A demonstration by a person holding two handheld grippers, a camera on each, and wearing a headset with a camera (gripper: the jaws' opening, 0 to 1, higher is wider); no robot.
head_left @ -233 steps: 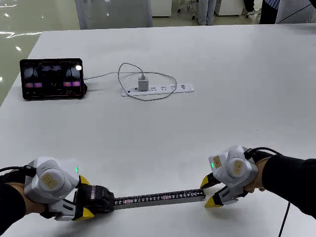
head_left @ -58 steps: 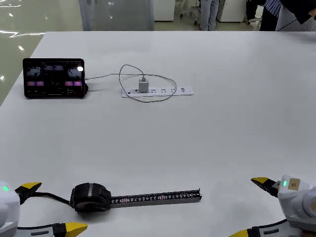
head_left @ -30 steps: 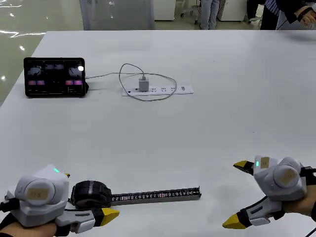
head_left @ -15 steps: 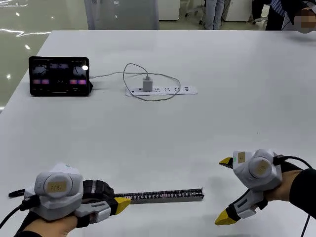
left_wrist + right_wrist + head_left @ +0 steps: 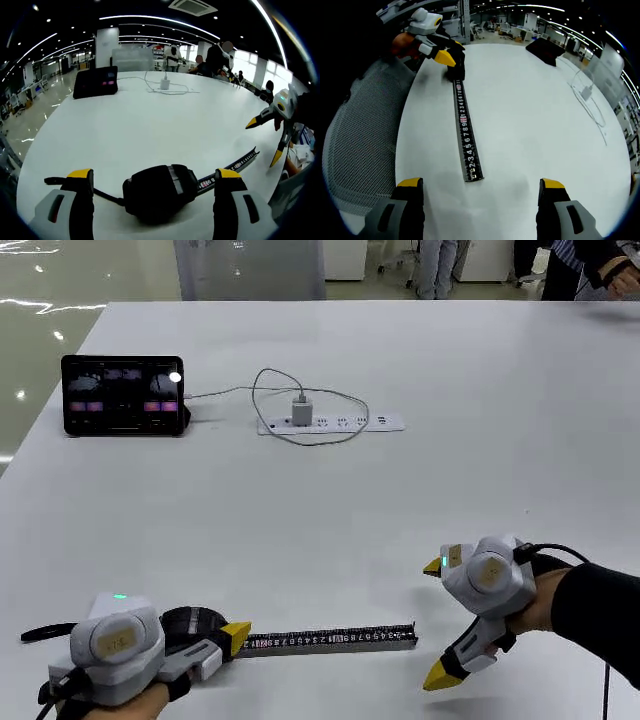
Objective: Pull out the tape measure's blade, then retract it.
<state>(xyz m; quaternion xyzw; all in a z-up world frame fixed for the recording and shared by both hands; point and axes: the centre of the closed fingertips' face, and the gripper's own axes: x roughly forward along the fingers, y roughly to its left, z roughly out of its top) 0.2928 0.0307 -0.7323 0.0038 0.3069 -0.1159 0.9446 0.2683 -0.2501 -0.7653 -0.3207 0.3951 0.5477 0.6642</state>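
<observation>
One tape measure on the white bench (image 5: 450,440), near its front edge. Black case (image 5: 190,623) at the person's left. Blade (image 5: 330,639) drawn out, lying flat, numbers up. The long axis runs left to right across the person, with the hook end pointing right, toward the right tool.

Two tools, each held in a hand.
- Left tool (image 5: 154,175): jaws spread, one on either side of the case, not clenched on it.
- Right tool (image 5: 481,183): jaws spread wide, released, grasping nothing. It sits just beyond the hook end, apart from it, and the blade's line runs between the jaws.

One tablet (image 5: 123,395), upright, screen lit, at far left.

One power strip (image 5: 335,424) to the tablet's right, with a white charger (image 5: 302,410) plugged in.
</observation>
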